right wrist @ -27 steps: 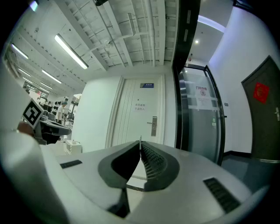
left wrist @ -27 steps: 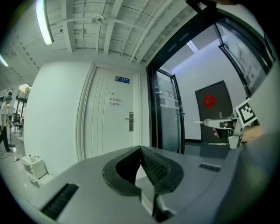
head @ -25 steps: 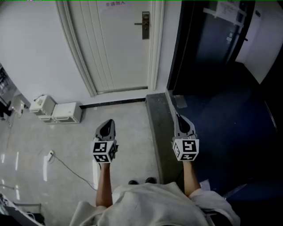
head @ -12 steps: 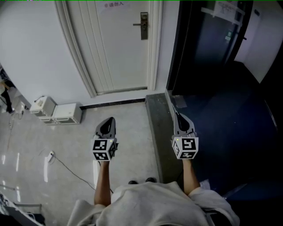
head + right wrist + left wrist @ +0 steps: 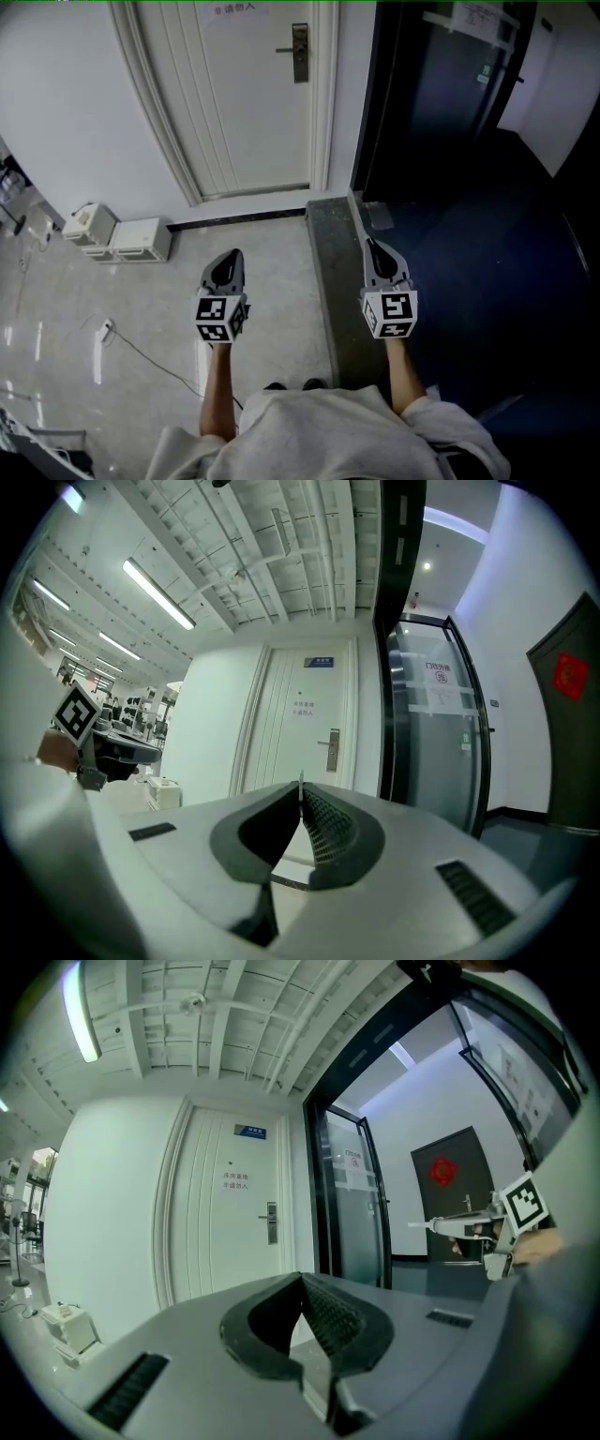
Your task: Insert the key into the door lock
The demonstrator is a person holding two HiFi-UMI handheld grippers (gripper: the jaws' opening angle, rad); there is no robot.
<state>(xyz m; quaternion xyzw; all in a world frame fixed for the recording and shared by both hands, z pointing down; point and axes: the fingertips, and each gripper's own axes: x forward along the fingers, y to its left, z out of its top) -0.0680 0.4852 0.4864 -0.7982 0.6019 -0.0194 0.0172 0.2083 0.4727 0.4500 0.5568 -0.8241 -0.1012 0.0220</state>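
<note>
A pale, glossy floor (image 5: 281, 291) lies under the fingers (image 5: 223, 272) of the left gripper (image 5: 233, 252). Well to their left, two white boxes (image 5: 141, 239) sit against the wall, and a thin cable (image 5: 150, 359) trails behind them. A dark stone strip (image 5: 330, 281) runs between these fingers and those of the right gripper (image 5: 368, 243). Right of it lies dark blue floor (image 5: 487, 281).

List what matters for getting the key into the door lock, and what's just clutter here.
Job:
- thin metal key pinched in the right gripper
- metal lock plate with lever handle
- white panelled door

Lying about:
- two white boxes by the wall
- white plug and cable on the floor
- dark glass door
</note>
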